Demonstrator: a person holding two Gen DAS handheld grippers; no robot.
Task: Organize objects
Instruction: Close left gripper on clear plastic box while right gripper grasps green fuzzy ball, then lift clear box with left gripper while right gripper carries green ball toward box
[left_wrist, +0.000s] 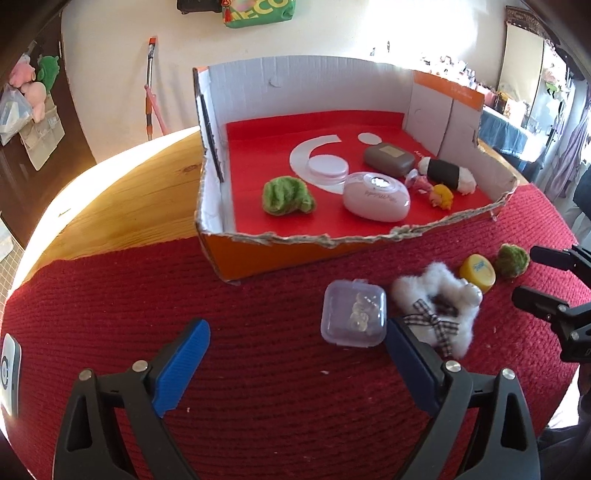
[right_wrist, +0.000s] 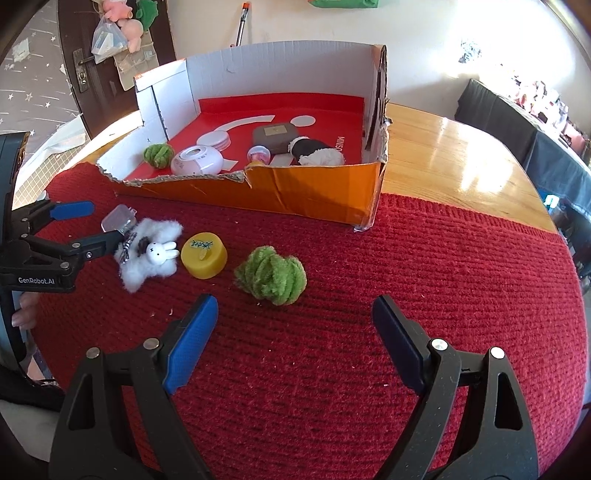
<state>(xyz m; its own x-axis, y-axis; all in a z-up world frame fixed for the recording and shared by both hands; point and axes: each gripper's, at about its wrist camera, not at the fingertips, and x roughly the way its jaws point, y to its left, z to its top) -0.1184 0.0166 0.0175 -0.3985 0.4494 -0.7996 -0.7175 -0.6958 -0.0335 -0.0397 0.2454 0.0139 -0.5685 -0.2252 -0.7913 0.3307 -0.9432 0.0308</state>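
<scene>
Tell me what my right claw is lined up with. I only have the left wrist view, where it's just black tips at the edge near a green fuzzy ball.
Observer: The right claw is open and empty, and the green fuzzy ball lies just beyond its tips on the red mat.
Operator: And the white fluffy charm, is there anything on it besides the checked bow?
Observer: Yes, a small white rabbit head sits on it, on the side towards the yellow cap.
</scene>
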